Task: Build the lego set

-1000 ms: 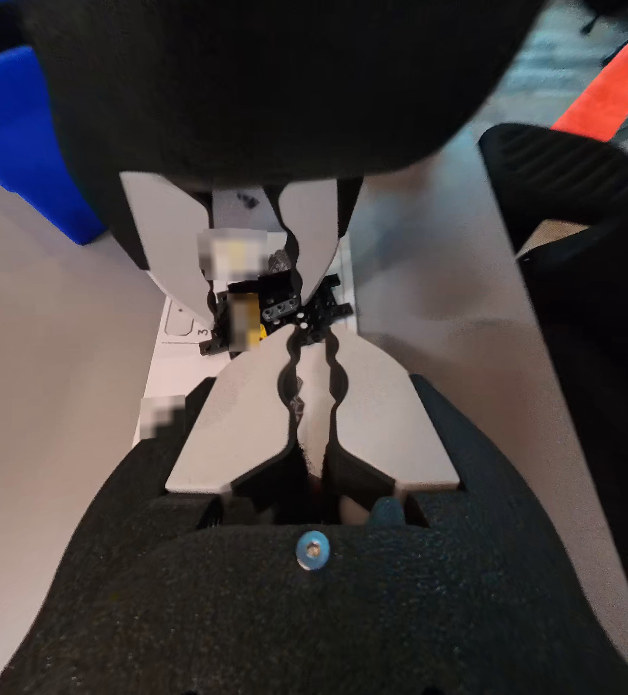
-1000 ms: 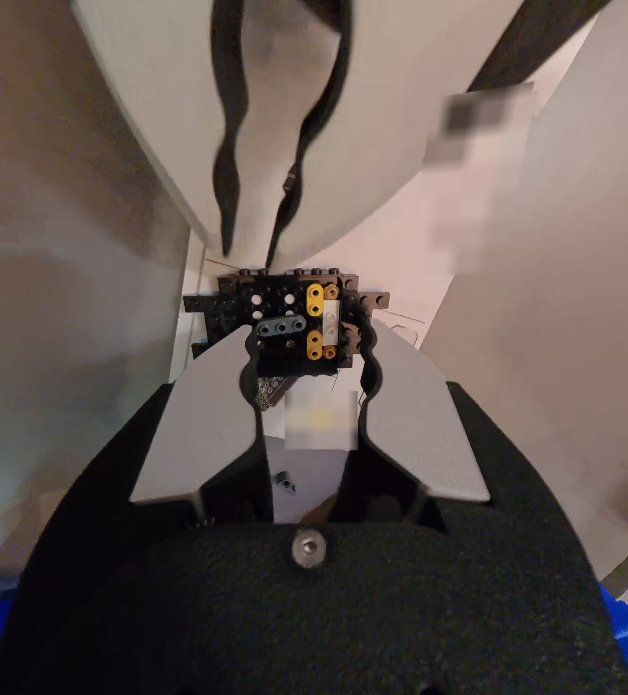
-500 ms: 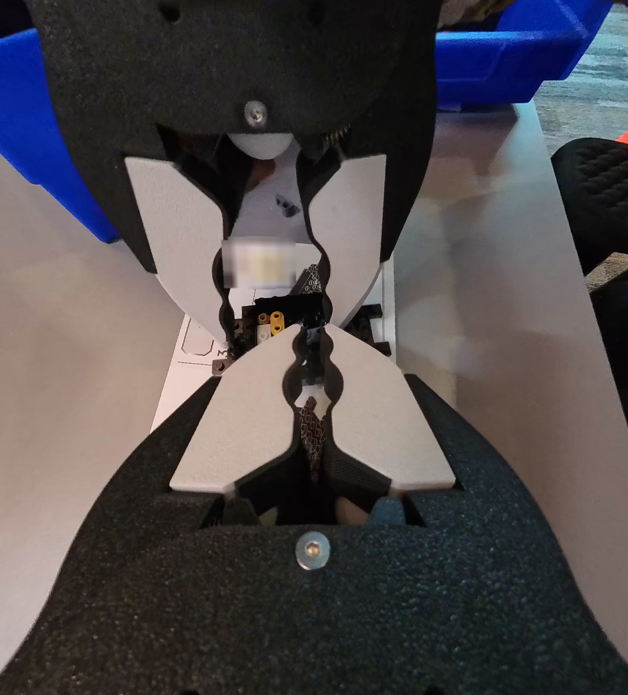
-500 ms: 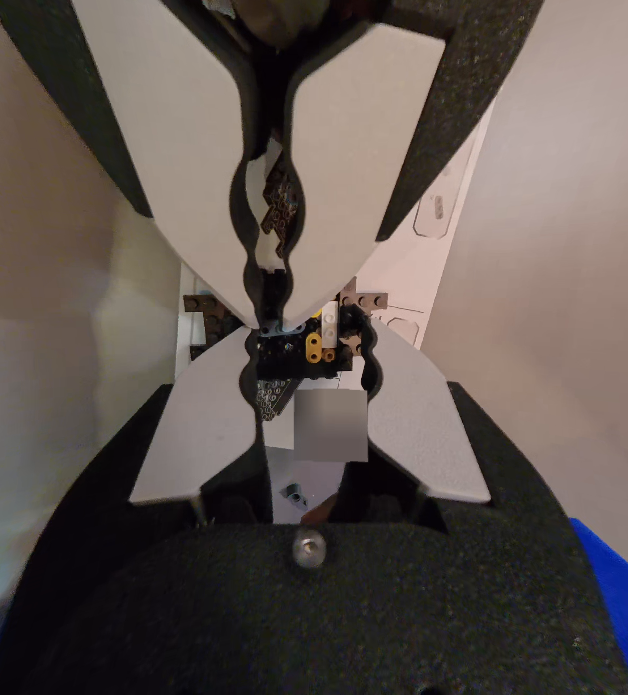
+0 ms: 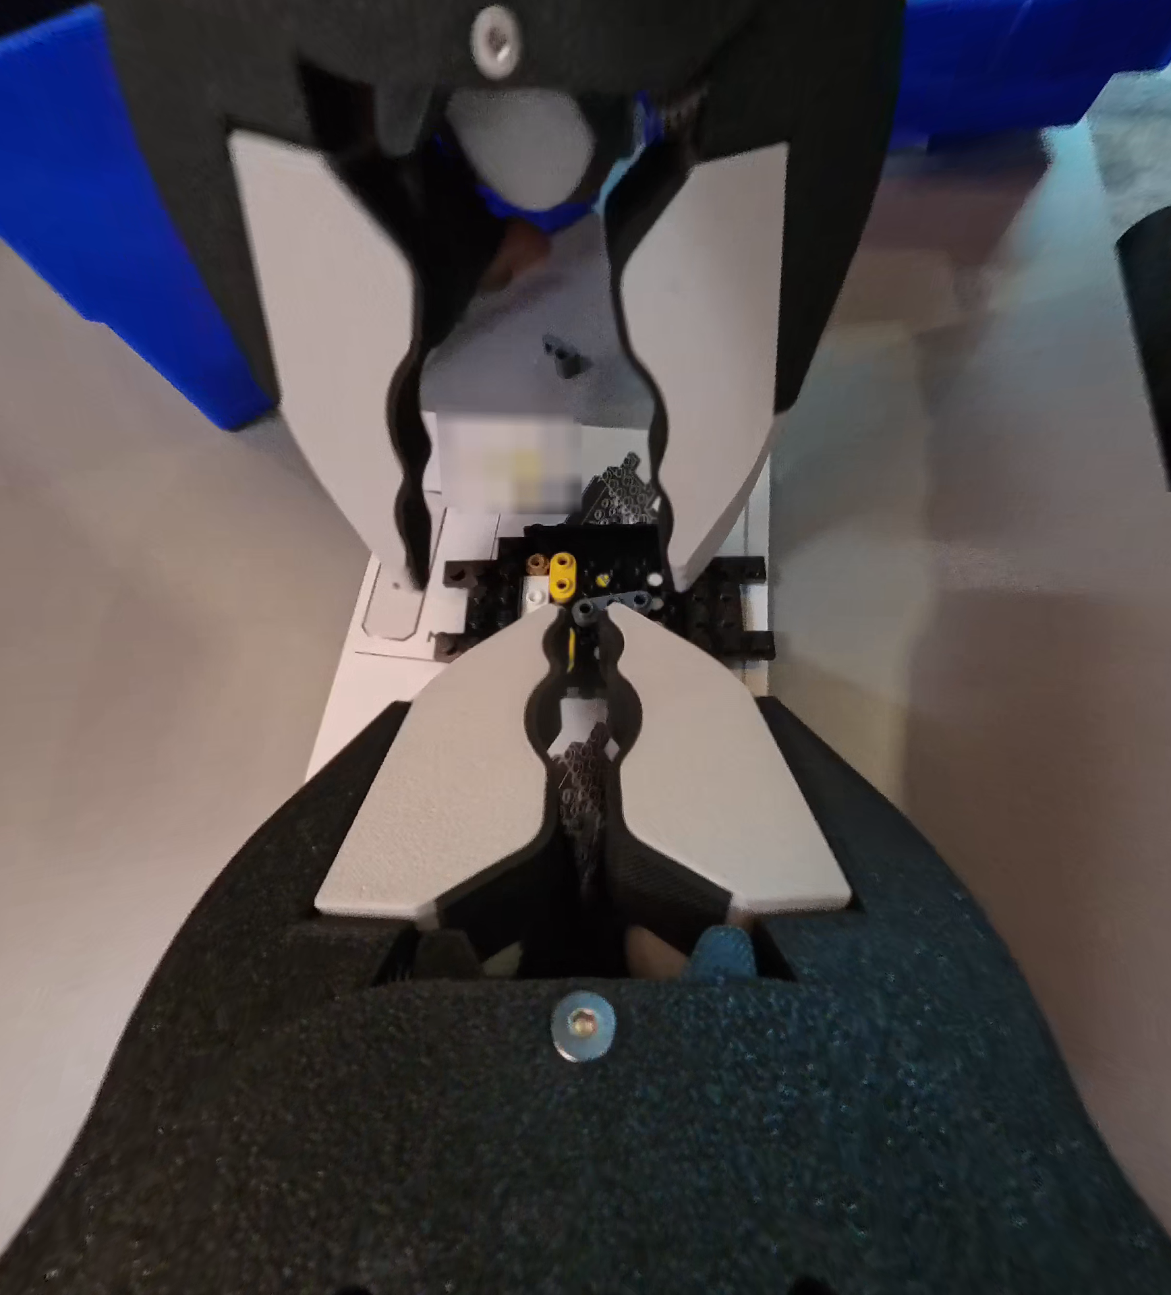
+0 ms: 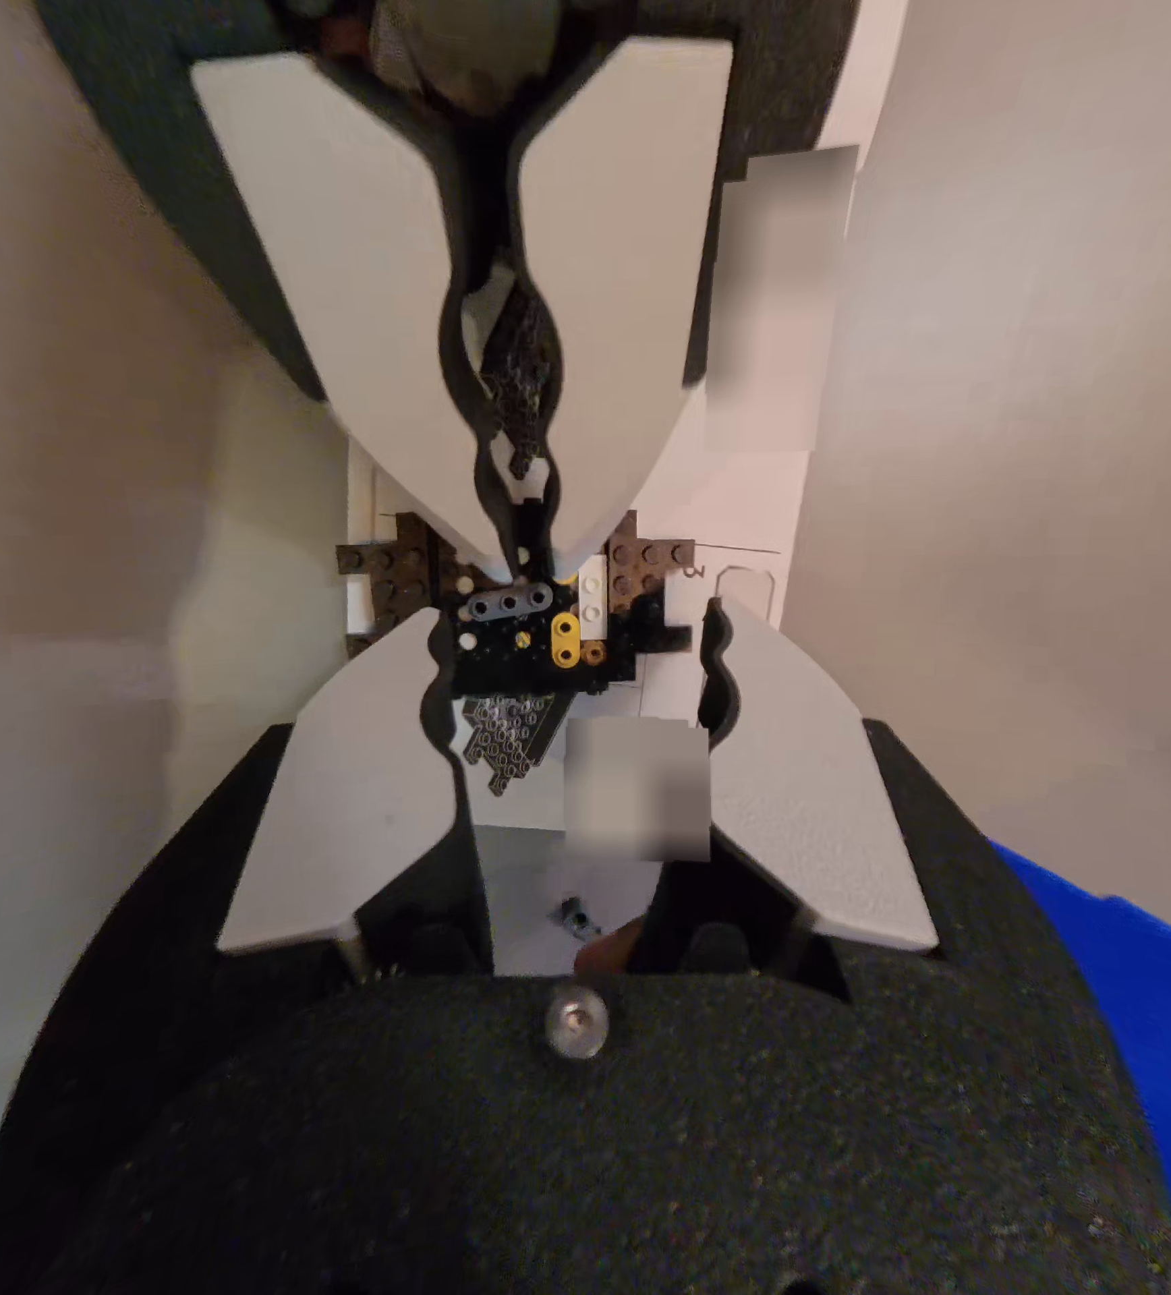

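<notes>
Left gripper point(image 5: 581, 615), mid-frame, is pinched nearly closed right at the grey strip point(image 5: 614, 604) on the black brick model point(image 6: 533, 652); can't tell if it's gripping. Right gripper point(image 6: 572, 620) gapes wide around the model. A twist could pop the strip loose.

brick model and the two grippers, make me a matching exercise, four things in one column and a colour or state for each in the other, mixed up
Column one:
1. right gripper
2. left gripper
3. three-hole bar
4. two-hole piece

Column two:
a. yellow
b. jaws wide apart
c. grey
d. jaws nearly together

Pairs: 1-b, 2-d, 3-c, 4-a
</notes>
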A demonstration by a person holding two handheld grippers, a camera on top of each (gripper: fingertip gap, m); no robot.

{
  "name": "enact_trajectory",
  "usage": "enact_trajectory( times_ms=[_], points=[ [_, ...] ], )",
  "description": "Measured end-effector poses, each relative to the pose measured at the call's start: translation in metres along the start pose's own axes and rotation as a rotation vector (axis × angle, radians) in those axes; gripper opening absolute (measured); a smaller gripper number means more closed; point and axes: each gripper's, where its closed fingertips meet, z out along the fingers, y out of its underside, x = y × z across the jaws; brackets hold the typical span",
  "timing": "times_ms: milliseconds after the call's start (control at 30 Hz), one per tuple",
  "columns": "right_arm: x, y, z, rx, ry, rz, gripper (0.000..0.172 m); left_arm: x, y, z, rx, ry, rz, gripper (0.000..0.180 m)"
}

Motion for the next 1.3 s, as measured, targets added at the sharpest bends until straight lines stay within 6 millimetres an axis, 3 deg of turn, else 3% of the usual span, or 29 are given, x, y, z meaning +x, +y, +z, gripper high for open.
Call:
enact_trajectory(
  times_ms=[67,200,233,333,533,800,933,1067,1300],
  points=[
    [0.002,-0.003,-0.013,0.036,0.031,0.009,0.064,-0.003,-0.001,-0.01,0.023,0.008,-0.025,0.006],
    [-0.009,-0.007,-0.026,0.095,0.005,-0.007,0.006,-0.007,0.02,-0.017,-0.078,0.002,0.012,0.014],
    [-0.012,-0.007,-0.024,0.089,-0.003,-0.005,0.004,-0.006,0.023,-0.017,-0.093,0.009,0.02,0.017],
    [-0.022,-0.002,-0.012,0.047,-0.04,-0.014,0.003,0.002,0.022,-0.013,-0.094,0.044,0.029,0.019],
    [-0.023,-0.001,0.002,0.02,-0.041,-0.003,0.005,0.004,0.025,-0.01,-0.114,0.043,0.044,0.019],
    [-0.027,-0.001,0.001,0.002,-0.049,0.088,0.008,0.005,0.026,-0.009,-0.114,0.043,0.045,0.019],
    [-0.016,0.0,-0.001,-0.007,0.011,0.047,0.006,0.005,0.026,-0.009,-0.114,0.043,0.043,0.019],
    [-0.017,0.001,0.004,-0.022,0.001,-0.002,0.015,0.005,0.026,-0.009,-0.113,0.043,0.045,0.019],
    [-0.016,0.001,0.003,-0.032,0.014,-0.002,0.012,0.005,0.025,-0.009,-0.114,0.044,0.045,0.019]
  ],
)
